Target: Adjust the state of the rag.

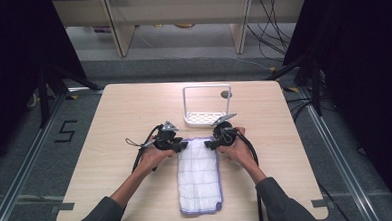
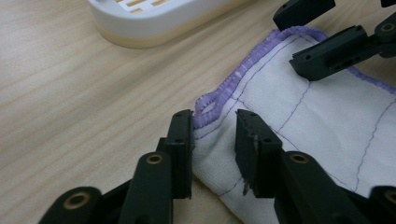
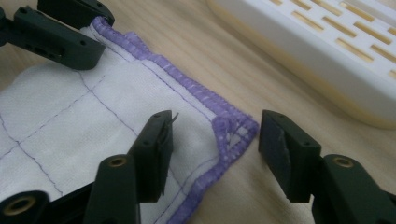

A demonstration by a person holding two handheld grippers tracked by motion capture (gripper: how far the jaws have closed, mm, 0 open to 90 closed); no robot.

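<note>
A white cloth (image 1: 199,175) with purple stitched edging lies folded into a long strip on the table's near middle. My left gripper (image 1: 183,146) is at its far left corner and my right gripper (image 1: 208,145) at its far right corner. In the left gripper view the gripper (image 2: 215,125) is open, its jaws straddling the cloth's (image 2: 317,116) looped purple corner without closing on it. In the right gripper view the gripper (image 3: 212,128) is open wider, the cloth's (image 3: 93,126) folded corner lying between its jaws. Each gripper view shows the other gripper farther off.
A white slotted rack (image 1: 207,107) with an upright frame stands just beyond the cloth; its base (image 2: 154,18) is close to both grippers (image 3: 327,51). The bare wooden table (image 1: 124,113) spreads to the left and right.
</note>
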